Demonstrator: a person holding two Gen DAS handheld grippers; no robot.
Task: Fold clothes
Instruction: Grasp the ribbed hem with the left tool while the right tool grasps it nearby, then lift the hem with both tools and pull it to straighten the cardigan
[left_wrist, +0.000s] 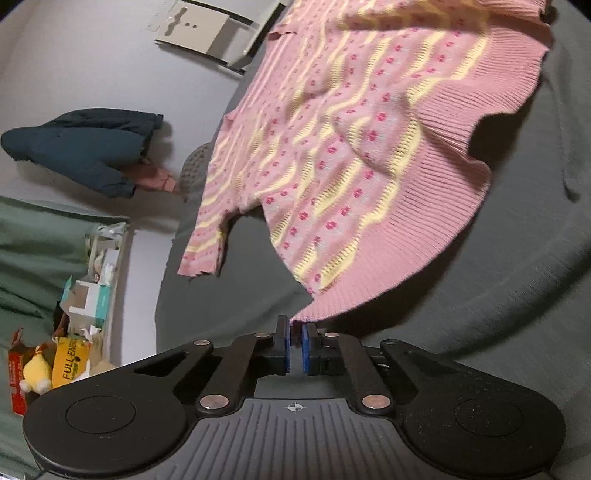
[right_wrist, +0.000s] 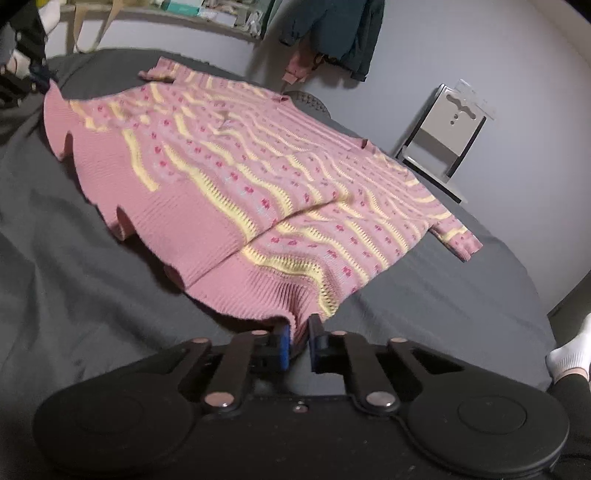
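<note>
Sweater, pink with yellow waves, lies spread flat on the grey sheet. At the sweater's left hem corner the left gripper is clenched on the ribbing. At its right hem corner the right gripper pinches the ribbed edge.

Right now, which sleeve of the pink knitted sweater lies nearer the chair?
The sleeve stretched toward the right of the pink knitted sweater, below the chair; the other sleeve points away.
</note>
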